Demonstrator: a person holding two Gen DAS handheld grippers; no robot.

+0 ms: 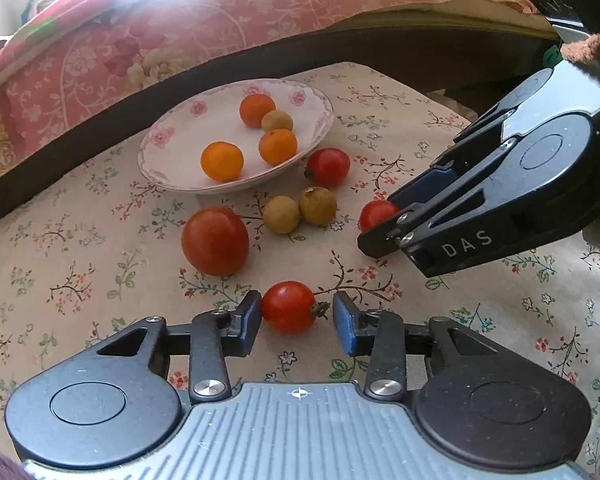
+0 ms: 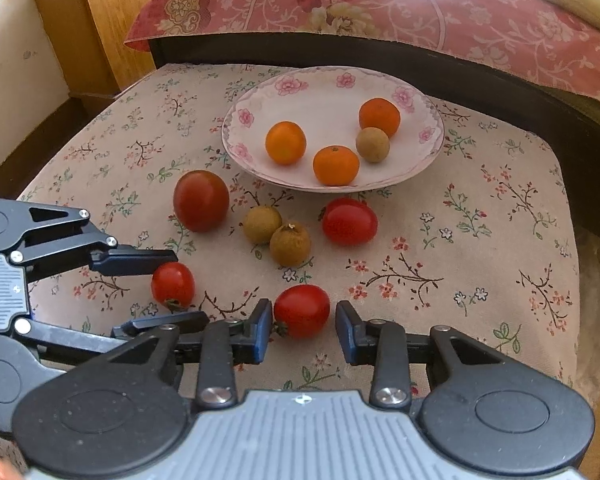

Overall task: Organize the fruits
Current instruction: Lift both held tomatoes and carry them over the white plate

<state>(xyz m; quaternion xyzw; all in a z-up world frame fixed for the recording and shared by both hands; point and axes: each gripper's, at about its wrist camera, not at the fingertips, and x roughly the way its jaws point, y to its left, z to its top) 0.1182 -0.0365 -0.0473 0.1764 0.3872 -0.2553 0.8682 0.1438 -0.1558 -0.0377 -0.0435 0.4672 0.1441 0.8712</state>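
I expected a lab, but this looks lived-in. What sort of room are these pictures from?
Most likely a bedroom in a home. A bed with a pink floral quilt runs behind a small surface under a flowered cloth, and a flower-rimmed china plate holds fruit. Wooden furniture stands beside the bed.

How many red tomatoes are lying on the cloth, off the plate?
4: a large tomato left of the two brown fruits, one just below the plate, one between the left claw's fingers, one between the right claw's. None seems hidden.
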